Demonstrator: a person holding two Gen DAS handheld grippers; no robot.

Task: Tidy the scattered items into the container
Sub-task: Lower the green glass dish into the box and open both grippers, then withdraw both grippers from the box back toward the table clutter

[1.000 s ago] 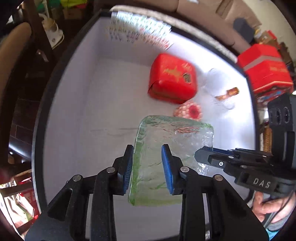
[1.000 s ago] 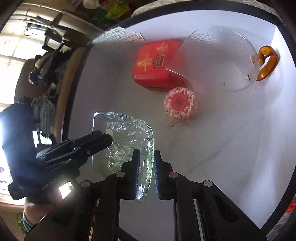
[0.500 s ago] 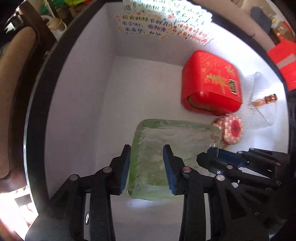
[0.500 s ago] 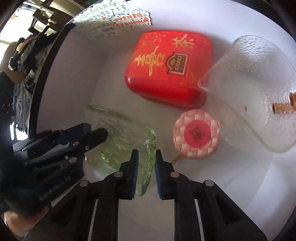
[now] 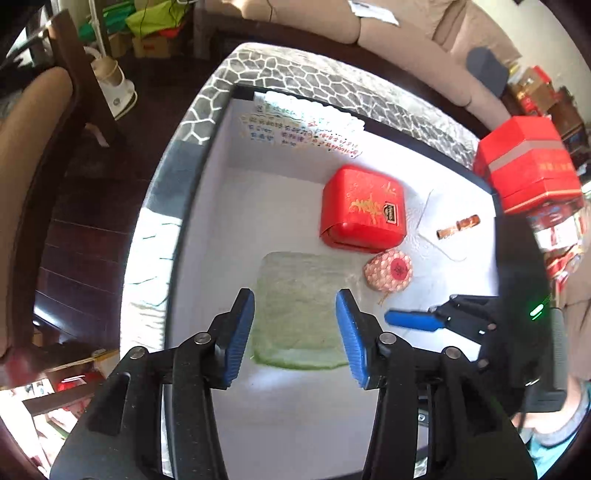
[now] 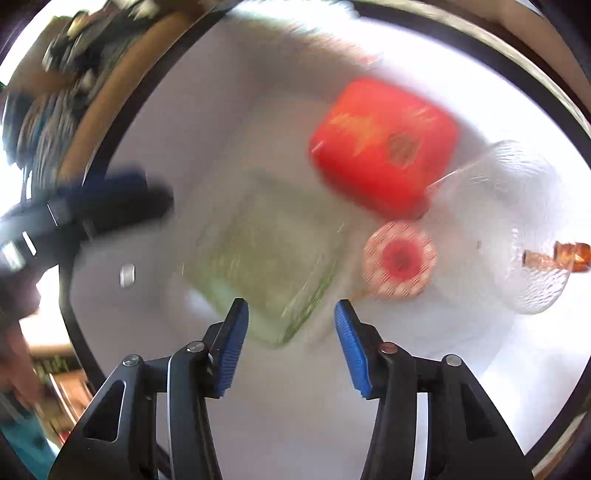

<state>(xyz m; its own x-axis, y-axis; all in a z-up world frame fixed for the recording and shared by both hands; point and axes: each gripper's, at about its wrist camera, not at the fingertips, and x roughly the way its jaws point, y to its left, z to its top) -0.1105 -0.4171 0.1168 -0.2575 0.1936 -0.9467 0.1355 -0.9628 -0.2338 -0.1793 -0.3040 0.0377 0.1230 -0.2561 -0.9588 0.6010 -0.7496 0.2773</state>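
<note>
A square green glass dish (image 5: 301, 306) (image 6: 266, 266) lies flat on the white floor of the black-rimmed container (image 5: 192, 206) (image 6: 461, 387). Beside it sit a red tin (image 5: 364, 206) (image 6: 384, 147), a round red-and-white patterned item (image 5: 388, 271) (image 6: 399, 258) and a clear glass cup with an amber handle (image 5: 458, 225) (image 6: 532, 236). My left gripper (image 5: 295, 332) hovers above the dish, jaws opening, pads clear of it. My right gripper (image 6: 291, 339) (image 5: 410, 319) is above the dish's corner, jaws opening, nothing pressed between them. The right wrist view is blurred.
A sheet of printed stickers (image 5: 299, 129) leans on the container's far wall. The container stands on a stone-patterned table (image 5: 332, 81). Red gift boxes (image 5: 528, 166) stand to its right, a sofa (image 5: 406, 33) behind, a chair (image 5: 33, 147) to the left.
Both grippers let go of the green glass dish, which now lies flat on the container floor. Their jaws widened. The left gripper rose, showing the whole container; the right one swung sideways.
</note>
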